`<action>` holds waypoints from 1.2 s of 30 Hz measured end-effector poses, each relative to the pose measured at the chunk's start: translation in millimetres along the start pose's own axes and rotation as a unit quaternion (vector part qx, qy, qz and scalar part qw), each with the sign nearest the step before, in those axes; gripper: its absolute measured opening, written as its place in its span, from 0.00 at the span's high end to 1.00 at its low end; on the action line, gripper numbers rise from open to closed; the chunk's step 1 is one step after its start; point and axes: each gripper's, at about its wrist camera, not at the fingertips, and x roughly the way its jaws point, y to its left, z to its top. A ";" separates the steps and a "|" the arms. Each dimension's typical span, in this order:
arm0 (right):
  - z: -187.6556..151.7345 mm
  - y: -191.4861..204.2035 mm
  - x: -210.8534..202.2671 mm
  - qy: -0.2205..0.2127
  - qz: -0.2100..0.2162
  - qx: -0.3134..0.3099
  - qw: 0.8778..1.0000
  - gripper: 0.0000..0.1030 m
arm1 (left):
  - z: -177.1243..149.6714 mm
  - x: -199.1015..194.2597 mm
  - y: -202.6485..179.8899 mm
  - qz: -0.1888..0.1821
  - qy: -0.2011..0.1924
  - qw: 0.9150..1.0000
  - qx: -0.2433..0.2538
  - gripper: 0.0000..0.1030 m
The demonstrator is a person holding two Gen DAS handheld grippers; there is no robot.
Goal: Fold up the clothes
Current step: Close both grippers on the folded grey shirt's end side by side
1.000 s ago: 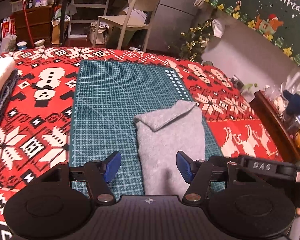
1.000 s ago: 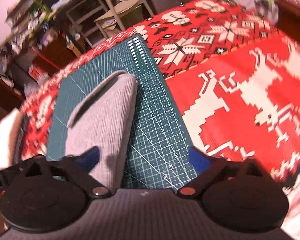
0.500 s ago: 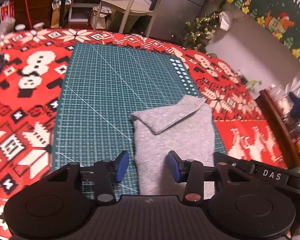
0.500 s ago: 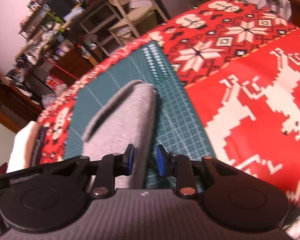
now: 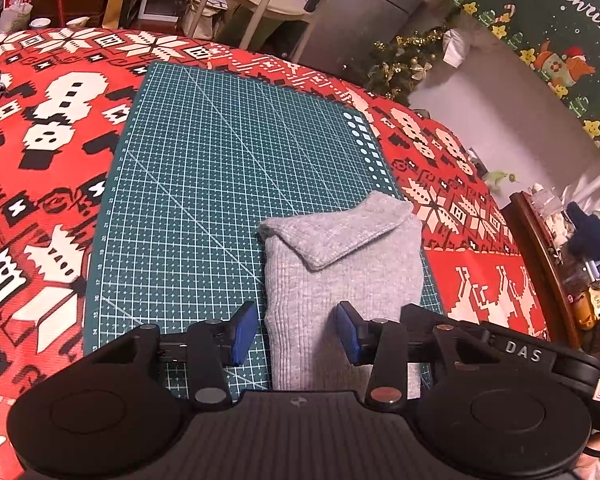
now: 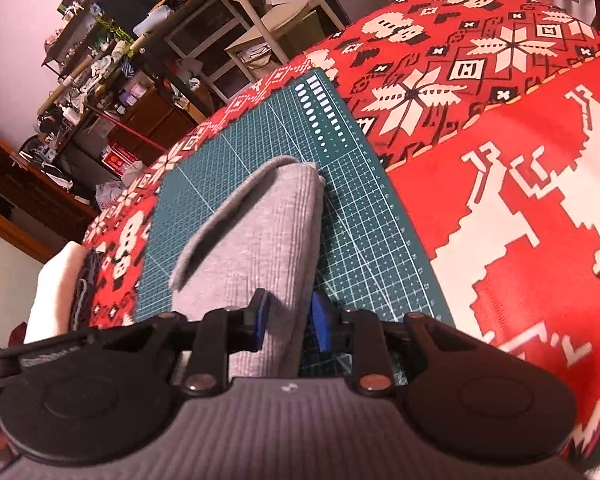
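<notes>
A folded grey ribbed knit garment (image 5: 340, 280) lies on the right half of a green gridded cutting mat (image 5: 204, 200), which sits on a desk covered by a red, white and black Christmas-patterned cloth (image 5: 40, 152). The garment's far end is turned back in a slanted flap. The left gripper (image 5: 296, 334) straddles the garment's near left edge; its blue jaws stand apart, the left one over bare mat, not pressing the fabric. The right gripper (image 6: 288, 320) has its jaws pinched on the garment's near right edge, fabric bunched between them
</notes>
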 end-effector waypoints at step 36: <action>-11.7 37.3 13.1 -0.007 0.015 -0.084 0.996 0.75 | -19.9 -16.9 41.6 -0.044 -0.024 0.992 -0.115 0.82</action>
